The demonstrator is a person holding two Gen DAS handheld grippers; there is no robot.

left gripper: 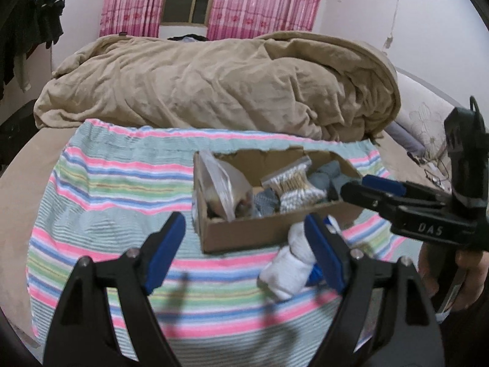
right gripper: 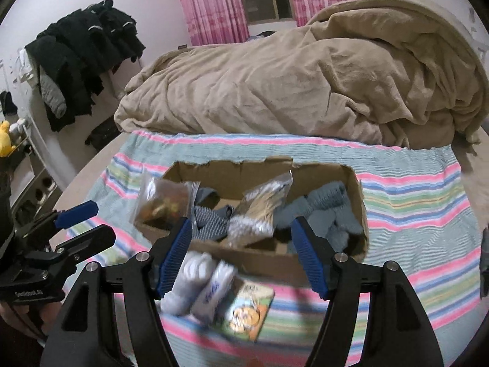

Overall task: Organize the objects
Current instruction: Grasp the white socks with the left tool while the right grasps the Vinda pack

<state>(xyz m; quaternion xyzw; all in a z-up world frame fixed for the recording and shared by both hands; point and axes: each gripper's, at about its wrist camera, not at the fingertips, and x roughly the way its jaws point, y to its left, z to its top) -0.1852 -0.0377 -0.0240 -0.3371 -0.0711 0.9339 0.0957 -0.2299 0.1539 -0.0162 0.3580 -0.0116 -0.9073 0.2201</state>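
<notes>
Between your right gripper's [right gripper: 240, 255] wide-spread, empty blue pads lie the white socks [right gripper: 198, 281] on the striped towel [right gripper: 412, 202], touching the near wall of the cardboard box [right gripper: 262, 263]. Just right of the socks sits a small illustrated packet [right gripper: 249, 312], too blurred to read. Your left gripper [left gripper: 244, 253] is also spread wide and holds nothing; its right pad covers part of the socks [left gripper: 290, 263]. Past them, the box [left gripper: 244, 232] holds a clear bag of cotton swabs [left gripper: 290, 185], grey socks [right gripper: 330, 214], a grey patterned cloth [right gripper: 211, 220] and a clear bag [right gripper: 162, 198] of brownish contents you can't make out. Behind the towel, a rumpled beige blanket [left gripper: 214, 82] covers the bed, hiding its far side, below pink curtains [left gripper: 266, 0].
</notes>
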